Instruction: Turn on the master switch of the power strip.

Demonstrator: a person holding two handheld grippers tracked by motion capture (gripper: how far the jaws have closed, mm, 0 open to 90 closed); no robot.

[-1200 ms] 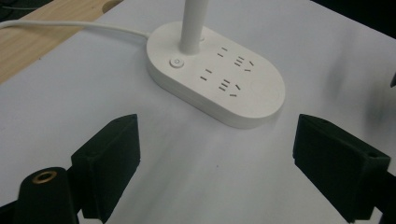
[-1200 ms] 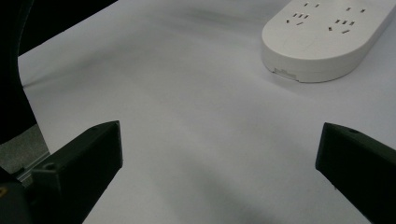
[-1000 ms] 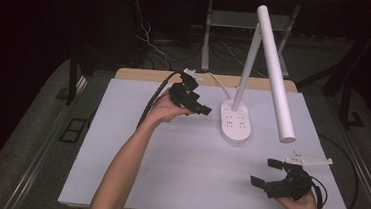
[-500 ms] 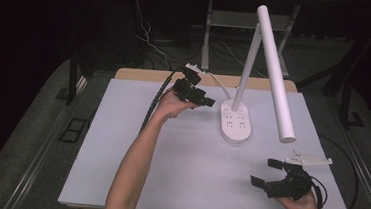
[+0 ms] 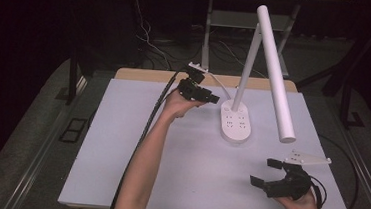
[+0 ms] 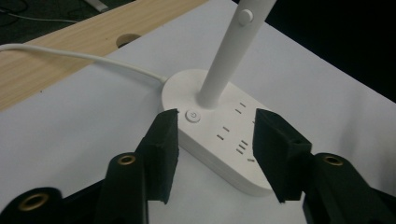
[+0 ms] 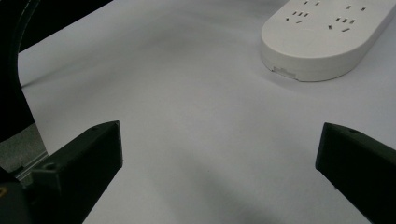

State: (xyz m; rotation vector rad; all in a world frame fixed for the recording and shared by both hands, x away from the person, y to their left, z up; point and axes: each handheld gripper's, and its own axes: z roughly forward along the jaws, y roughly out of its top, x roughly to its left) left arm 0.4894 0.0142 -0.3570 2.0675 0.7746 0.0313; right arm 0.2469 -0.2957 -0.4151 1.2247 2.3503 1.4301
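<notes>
High view: the white table (image 5: 133, 170) has wide bare surface at its centre and near left, while its far edge meets a wooden strip (image 5: 145, 75). The white desk lamp (image 5: 236, 121) stands right of centre toward the back, oval base dotted with sockets, stem rising, tube head slanting down rightward. The left gripper (image 5: 213, 98), jaws half-spread and just been closing with nothing pinched, hovers just beside the base. The right gripper (image 5: 264, 173) rests spread wide near the front right corner.

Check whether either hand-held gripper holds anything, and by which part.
Nothing is held. The left hand-held gripper, its jaws just closing, hovers at the lamp base; the right hand-held gripper is open.
</notes>
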